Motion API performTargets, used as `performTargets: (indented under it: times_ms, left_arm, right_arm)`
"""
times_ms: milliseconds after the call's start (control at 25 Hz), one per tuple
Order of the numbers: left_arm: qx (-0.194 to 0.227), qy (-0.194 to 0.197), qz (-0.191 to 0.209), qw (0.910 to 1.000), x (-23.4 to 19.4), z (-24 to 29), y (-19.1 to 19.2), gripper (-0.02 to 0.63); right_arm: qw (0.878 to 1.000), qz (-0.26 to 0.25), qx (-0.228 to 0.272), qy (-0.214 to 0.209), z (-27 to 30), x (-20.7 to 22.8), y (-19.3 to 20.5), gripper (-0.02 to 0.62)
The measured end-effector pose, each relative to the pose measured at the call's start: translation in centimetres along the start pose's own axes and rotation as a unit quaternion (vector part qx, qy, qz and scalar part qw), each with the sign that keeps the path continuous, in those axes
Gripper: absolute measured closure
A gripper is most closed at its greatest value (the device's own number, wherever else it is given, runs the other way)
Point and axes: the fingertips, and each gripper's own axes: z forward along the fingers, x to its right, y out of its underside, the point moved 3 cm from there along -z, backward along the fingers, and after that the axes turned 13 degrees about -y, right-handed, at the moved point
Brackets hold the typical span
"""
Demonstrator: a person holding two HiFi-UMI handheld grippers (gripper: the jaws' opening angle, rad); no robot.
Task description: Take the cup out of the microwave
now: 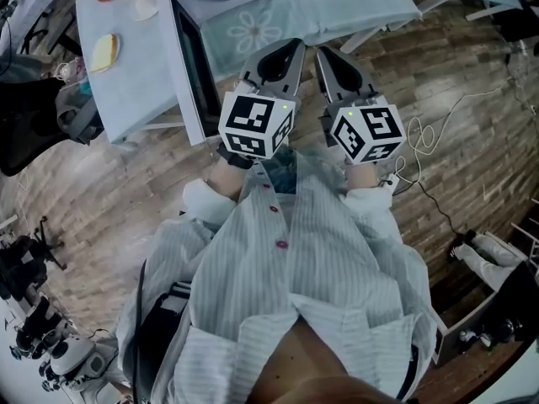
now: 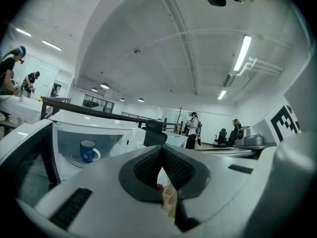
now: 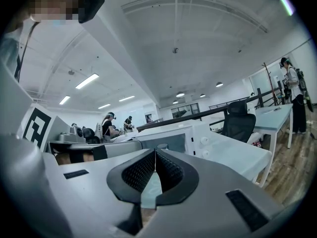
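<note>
A blue cup [image 2: 88,151] stands upright inside the white microwave [image 2: 99,133], whose door [image 2: 25,172] hangs open to the left. In the head view the microwave door [image 1: 189,66] stands open at the table's edge. My left gripper [image 1: 286,53] is shut with nothing between its pads, short of the microwave and to the right of the cup. My right gripper [image 1: 330,57] is beside it, also shut and empty. In the right gripper view the microwave [image 3: 173,138] shows past the closed fingertips [image 3: 148,165].
The microwave sits on a light blue table [image 1: 135,74] that also holds small plates with food [image 1: 105,53]. A black chair [image 1: 34,116] stands at the left, and cables [image 1: 438,141] lie on the wooden floor at the right. Other people work at distant tables [image 2: 192,128].
</note>
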Motion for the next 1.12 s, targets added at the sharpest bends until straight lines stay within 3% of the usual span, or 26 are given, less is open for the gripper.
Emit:
performTargets:
  times_ms: [240, 560, 880, 1120]
  left_arm:
    - [-0.007, -0.013, -0.006, 0.9999, -0.7, 1.0, 0.7, 0.598]
    - [-0.001, -0.059, -0.005, 0.9982, -2.0, 2.5, 0.6, 0.598]
    - [0.009, -0.125, -0.006, 0.9920, -1.8, 6.1, -0.2, 0.598]
    - [0.024, -0.190, -0.019, 0.9814, -3.9, 8.8, -1.8, 0.598]
  right_arm:
    - [1.000, 0.012, -0.012, -0.015, 1.5, 1.0, 0.7, 0.561]
    - [0.998, 0.023, -0.017, -0.061, 4.1, 2.3, 0.7, 0.560]
    - [0.992, 0.017, -0.022, -0.124, 5.6, 6.1, -1.0, 0.560]
    - [0.982, 0.004, -0.045, -0.185, 9.2, 8.0, -2.6, 0.560]
